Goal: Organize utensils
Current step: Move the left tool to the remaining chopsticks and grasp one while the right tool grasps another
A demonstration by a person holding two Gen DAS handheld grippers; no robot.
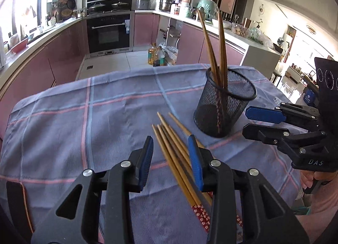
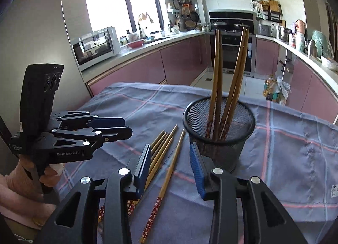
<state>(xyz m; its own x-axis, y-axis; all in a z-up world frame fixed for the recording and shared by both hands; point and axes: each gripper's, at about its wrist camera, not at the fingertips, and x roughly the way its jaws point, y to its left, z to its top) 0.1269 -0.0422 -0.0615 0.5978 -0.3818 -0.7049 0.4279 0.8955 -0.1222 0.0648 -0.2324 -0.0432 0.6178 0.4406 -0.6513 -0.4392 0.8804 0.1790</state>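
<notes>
Several bamboo chopsticks with red patterned ends [image 1: 177,155] lie loose on the blue checked cloth [image 1: 84,117]. A black mesh cup [image 1: 224,104] stands upright behind them and holds several chopsticks [image 1: 213,53]. My left gripper [image 1: 172,159] is open and empty, its jaws over the loose bundle. My right gripper [image 2: 171,165] is open and empty, hovering over the loose chopsticks [image 2: 166,172] just in front of the cup [image 2: 219,130]. The right gripper shows at the right of the left wrist view [image 1: 253,123], and the left gripper at the left of the right wrist view [image 2: 124,126].
The table sits in a kitchen with pink cabinets, an oven [image 1: 109,30] and a cluttered counter. Oil bottles [image 1: 156,55] stand on the floor beyond the table's far edge. A microwave [image 2: 95,45] stands on the left counter.
</notes>
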